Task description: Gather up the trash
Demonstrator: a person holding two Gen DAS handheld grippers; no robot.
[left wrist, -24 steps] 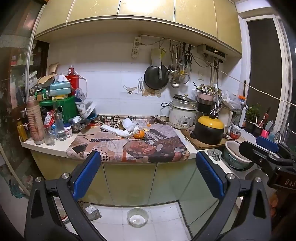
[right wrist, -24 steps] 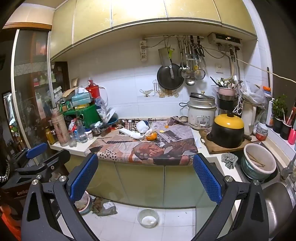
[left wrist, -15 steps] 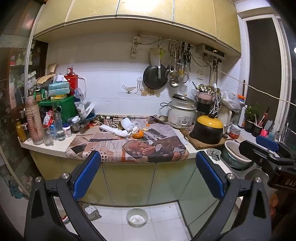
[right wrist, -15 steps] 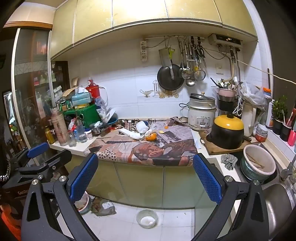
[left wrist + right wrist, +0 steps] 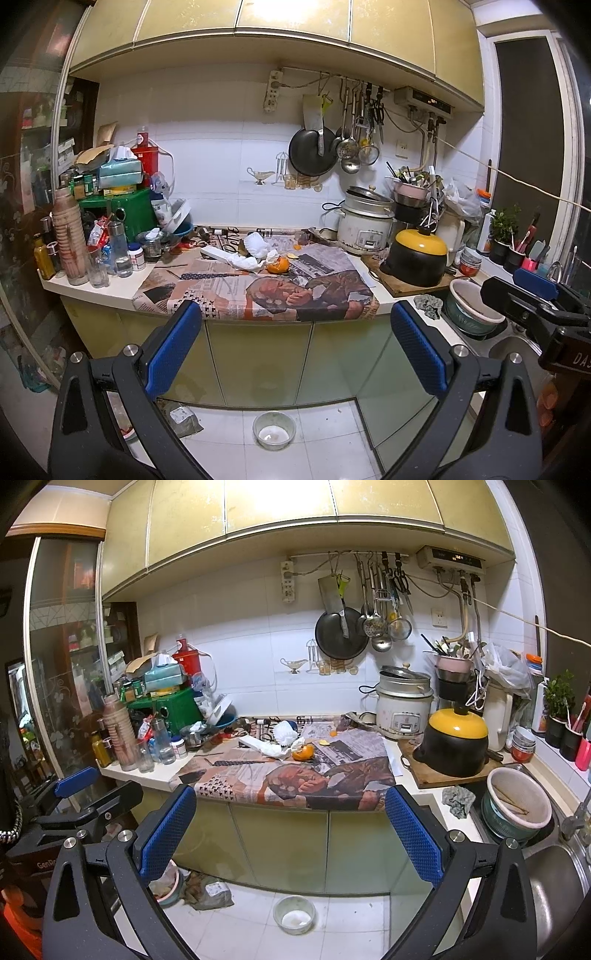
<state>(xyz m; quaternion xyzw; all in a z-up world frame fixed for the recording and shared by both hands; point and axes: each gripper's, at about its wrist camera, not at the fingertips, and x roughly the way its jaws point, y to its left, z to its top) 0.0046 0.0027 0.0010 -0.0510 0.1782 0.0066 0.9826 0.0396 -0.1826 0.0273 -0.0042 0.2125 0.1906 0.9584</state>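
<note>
The left gripper (image 5: pixel 295 347) stands with its blue pads spread wide and nothing between them. The right gripper (image 5: pixel 290 829) is just as wide and just as empty. Both hang out over the floor in front of the cabinets, tipped a little downward, well apart from the counter.

Straight ahead of both pairs of jaws, beyond the cabinet doors, lies the newspaper (image 5: pixel 266 291) spread over the worktop, its front edge drooping over the counter lip. Farther along the same line, towards the back of the sheet, sits the likely trash: crumpled white tissue (image 5: pixel 255 249) and, touching its right side, an orange peel (image 5: pixel 277 264). Smaller peel scraps (image 5: pixel 325 742) lie just beyond, nearer the rice cooker (image 5: pixel 402 709).

The step in hand looks like the approach. To do it well:

- Bring one gripper in over the newspaper, high enough to clear its front edge, and come down on the tissue from above.
- Keep the jaws wide until the pads straddle the wad; soft paper will crush easily, so close fully.
- Stay clear of the yellow-lidded pot (image 5: pixel 452 742) to the right and the crowded bottles (image 5: pixel 122 251) to the left.
- Alternatively, folding the newspaper around everything may gather the scraps together.
</note>
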